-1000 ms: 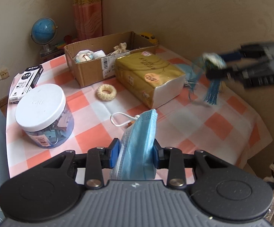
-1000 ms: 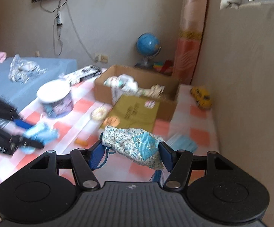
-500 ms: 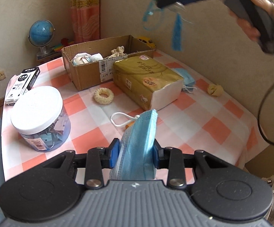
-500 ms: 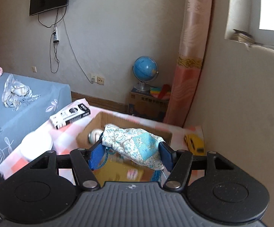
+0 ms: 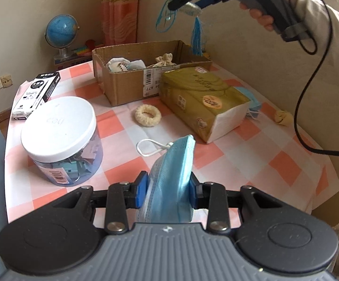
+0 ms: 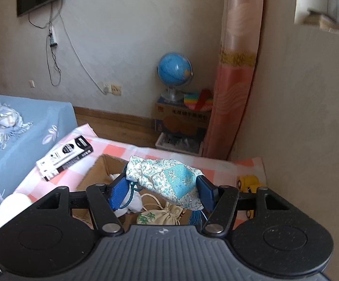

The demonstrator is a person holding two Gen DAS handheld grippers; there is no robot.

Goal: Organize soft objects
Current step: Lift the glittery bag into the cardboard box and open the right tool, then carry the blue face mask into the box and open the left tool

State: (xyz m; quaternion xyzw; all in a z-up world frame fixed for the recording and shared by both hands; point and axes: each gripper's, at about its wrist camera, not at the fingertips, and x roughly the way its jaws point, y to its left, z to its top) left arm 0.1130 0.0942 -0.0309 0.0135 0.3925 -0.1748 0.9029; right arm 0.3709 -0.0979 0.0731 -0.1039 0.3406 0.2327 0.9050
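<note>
Checked pink-and-white cloth covers the table [image 5: 237,147], which sits in a room corner with a globe [image 5: 61,31] and a curtain behind it. On the near left stands a jar [image 5: 61,138] with a white lid, and a pen box [image 5: 37,92] lies beyond it. At the near middle the left gripper [image 5: 168,187] pinches a folded blue mask [image 5: 173,180] between its pads, low over the cloth, much as it did a second ago. Further in, a scrunchie [image 5: 147,115] lies just in front of the carton [image 5: 132,86], which already holds a beige pouch [image 5: 165,59] and a white bundle [image 5: 117,64]. To the right of these a tissue pack [image 5: 202,100] lies on the cloth, with a second mask [image 5: 253,104] partly hidden behind it and a small yellowish lump [image 5: 283,117] near the right edge. The main change is at the far right: the right gripper [image 6: 163,186], low beside the tissue pack a second ago, has swung up and now hangs above the carton with the patterned sachet [image 6: 167,181] between its jaws, tassel [image 5: 196,36] dangling. Those jaws are opening, though the pads seem still to touch the sachet. That suggests the drop into the carton is starting; the mask looks next.
</note>
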